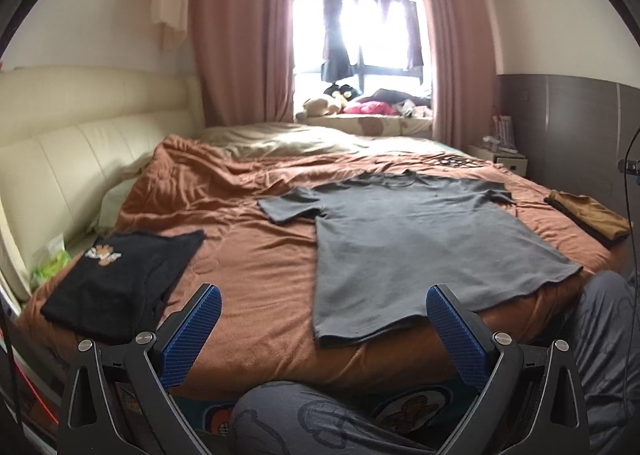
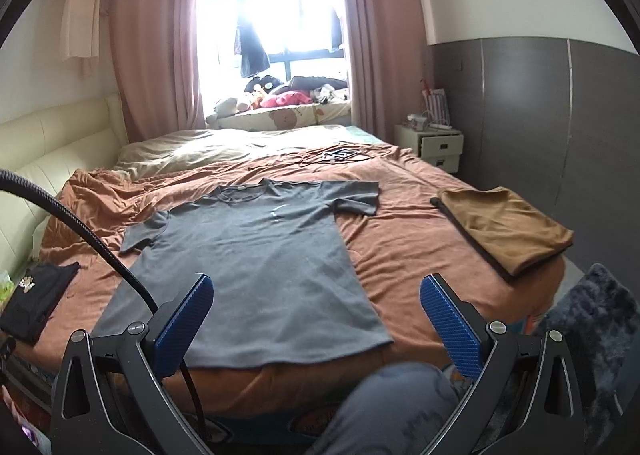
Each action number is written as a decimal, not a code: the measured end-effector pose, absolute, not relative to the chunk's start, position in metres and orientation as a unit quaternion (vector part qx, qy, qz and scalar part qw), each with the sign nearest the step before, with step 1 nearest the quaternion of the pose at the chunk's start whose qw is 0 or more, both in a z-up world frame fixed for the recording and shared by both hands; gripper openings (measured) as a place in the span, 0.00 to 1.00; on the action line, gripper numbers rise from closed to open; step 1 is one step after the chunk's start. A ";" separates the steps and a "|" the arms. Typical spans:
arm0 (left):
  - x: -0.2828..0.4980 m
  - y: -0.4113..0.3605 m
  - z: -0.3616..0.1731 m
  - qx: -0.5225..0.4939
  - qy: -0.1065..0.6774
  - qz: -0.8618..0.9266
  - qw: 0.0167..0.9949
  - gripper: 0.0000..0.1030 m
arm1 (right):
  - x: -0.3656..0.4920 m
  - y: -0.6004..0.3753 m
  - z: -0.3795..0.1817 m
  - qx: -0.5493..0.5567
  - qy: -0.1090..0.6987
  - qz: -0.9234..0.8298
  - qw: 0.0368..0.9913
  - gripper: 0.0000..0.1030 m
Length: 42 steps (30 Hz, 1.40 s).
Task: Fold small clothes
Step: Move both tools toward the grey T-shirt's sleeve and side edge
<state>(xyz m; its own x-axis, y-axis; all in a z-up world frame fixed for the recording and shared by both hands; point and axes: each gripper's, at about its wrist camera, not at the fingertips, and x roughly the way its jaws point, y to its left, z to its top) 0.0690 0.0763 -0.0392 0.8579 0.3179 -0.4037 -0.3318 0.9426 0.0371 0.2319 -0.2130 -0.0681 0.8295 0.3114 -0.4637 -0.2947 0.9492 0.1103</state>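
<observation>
Left wrist: left gripper point(image 1: 323, 309) fingers spread apart, empty, at near bed edge | grey T-shirt point(image 1: 416, 243) flat on brown blanket point(image 1: 248, 251), black folded garment point(image 1: 120, 279) left | Right wrist: right gripper point(image 2: 316, 299) fingers apart, empty | grey T-shirt point(image 2: 256, 263) spread flat ahead, tan folded garment point(image 2: 508, 227) right.
</observation>
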 end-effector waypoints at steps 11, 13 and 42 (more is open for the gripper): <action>0.133 0.115 -0.030 -0.049 0.254 0.212 0.942 1.00 | 0.315 -0.219 -0.073 0.051 0.247 0.210 0.945 1.00; 0.142 0.120 -0.025 -0.051 0.254 0.214 0.942 1.00 | 0.325 -0.222 -0.078 0.054 0.248 0.226 0.941 1.00; 0.323 0.238 -0.020 -0.137 0.291 0.188 0.928 0.75 | 0.527 -0.132 -0.101 0.039 0.323 0.383 0.864 0.87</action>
